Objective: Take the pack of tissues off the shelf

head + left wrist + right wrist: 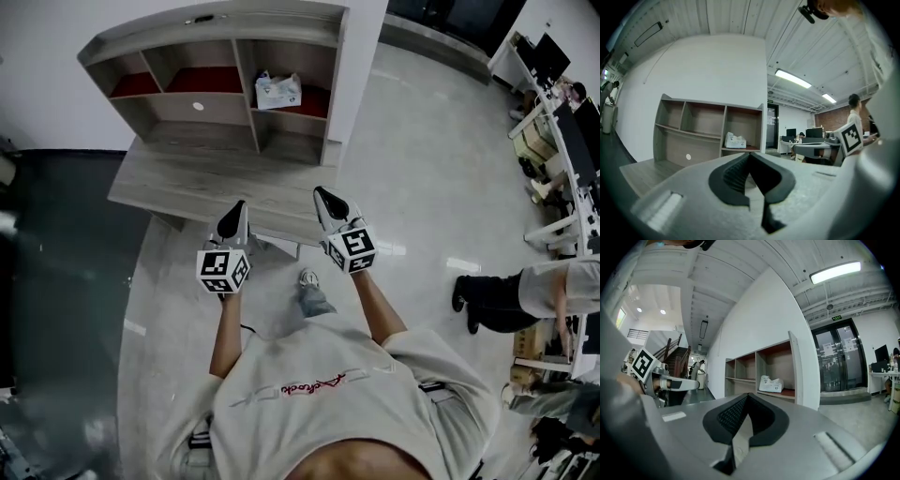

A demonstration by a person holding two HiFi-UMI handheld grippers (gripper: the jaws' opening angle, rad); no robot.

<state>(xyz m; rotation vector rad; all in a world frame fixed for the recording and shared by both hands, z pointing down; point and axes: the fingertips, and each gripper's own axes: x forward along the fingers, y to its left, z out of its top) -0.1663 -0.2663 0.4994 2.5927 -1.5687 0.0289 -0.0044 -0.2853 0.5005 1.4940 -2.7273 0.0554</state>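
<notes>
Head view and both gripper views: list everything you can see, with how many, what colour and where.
shelf unit: one, grey wood with reddish compartment floors, against the wall
pack of tissues: one, white, upper right compartment
round disc: one, white, middle back panel of the shelf unit
desk top: one, grey wood, below the shelf unit
office desks: several, white, with dark monitors, far right
other people: at least two, far right
shoe: one, pale, on the floor between the arms
left gripper: one, grey, shut, empty, at the desk's near edge
right gripper: one, grey, shut, empty, beside it

Pack of tissues white — shelf grey wood-grain, dark red inside upper compartments.
</notes>
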